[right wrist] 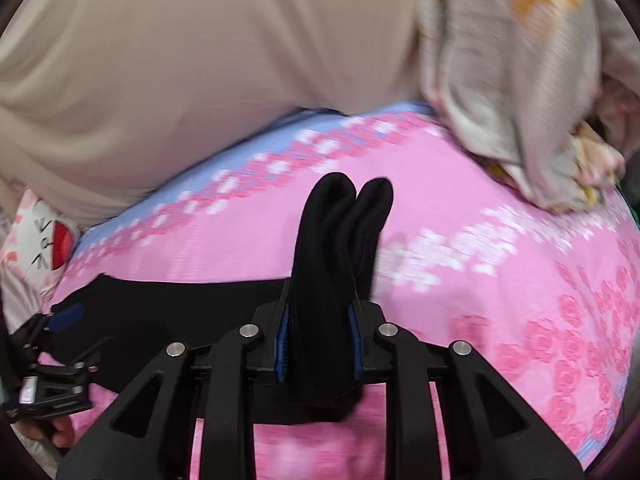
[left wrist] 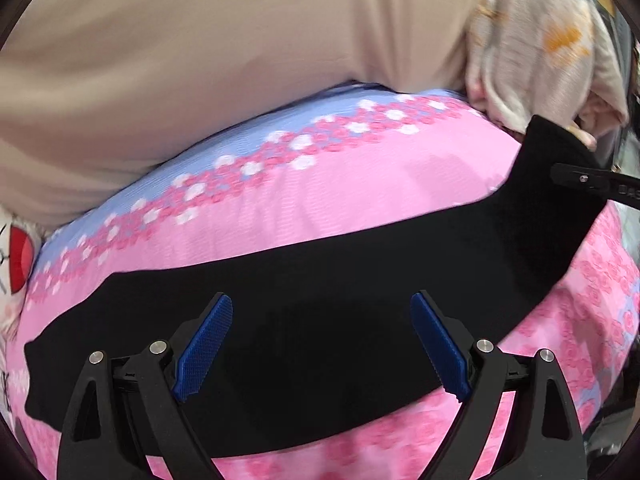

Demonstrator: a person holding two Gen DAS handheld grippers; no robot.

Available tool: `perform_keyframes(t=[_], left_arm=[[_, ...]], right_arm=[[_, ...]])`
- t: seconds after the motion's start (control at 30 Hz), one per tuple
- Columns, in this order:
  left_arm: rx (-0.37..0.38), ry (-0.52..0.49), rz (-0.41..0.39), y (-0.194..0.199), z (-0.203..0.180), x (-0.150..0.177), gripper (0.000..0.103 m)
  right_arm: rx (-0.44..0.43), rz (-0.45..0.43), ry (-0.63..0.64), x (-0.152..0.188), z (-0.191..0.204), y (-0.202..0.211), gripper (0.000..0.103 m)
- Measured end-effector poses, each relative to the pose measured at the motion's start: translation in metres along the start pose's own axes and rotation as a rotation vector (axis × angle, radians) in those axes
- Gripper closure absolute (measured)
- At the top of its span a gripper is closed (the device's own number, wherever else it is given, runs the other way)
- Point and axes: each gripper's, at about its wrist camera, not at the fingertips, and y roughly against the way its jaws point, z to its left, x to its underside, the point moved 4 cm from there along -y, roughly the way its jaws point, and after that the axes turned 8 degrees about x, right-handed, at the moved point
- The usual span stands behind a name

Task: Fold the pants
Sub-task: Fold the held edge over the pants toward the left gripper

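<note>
Black pants [left wrist: 320,280] lie in a long band across a pink flowered bed cover [left wrist: 360,184]. My left gripper [left wrist: 321,300] hovers open just over the middle of the band, its blue pads [left wrist: 204,348] wide apart with nothing pinched between them. In the right wrist view my right gripper [right wrist: 320,300] is shut on one end of the pants [right wrist: 340,220], and the bunched fabric sticks up past the fingertips in two folds. The rest of the band [right wrist: 160,304] trails left toward the left gripper's blue pad [right wrist: 68,314]. Part of the right gripper's finger [left wrist: 592,184] shows at the band's raised right end.
A large beige blanket [left wrist: 200,60] is heaped along the far side of the bed. A crumpled pale flowered cloth [left wrist: 532,48] lies at the far right. A white cushion with a red circle [left wrist: 18,260] sits at the left edge.
</note>
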Motion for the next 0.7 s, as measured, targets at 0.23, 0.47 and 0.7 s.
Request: perform_keyframes(t=[0.23,0.47,0.7], left_arm=[[-0.065,0.104,0.018,0.000,0.075,0.023,0.014],[-0.113,0.187,0.018,0.010,0.141,0.048,0.014],[-0.180,0.242,0.040,0.019,0.198,0.077,0.014]], right_arm=[[-0.140,0.018,0.104,0.000,0.107,-0.014,0.081],[-0.267,0.083,0.223,0.024,0.218,-0.042,0.081],[-0.330,0.171,0.333,0.060,0.301,-0.072,0.082]])
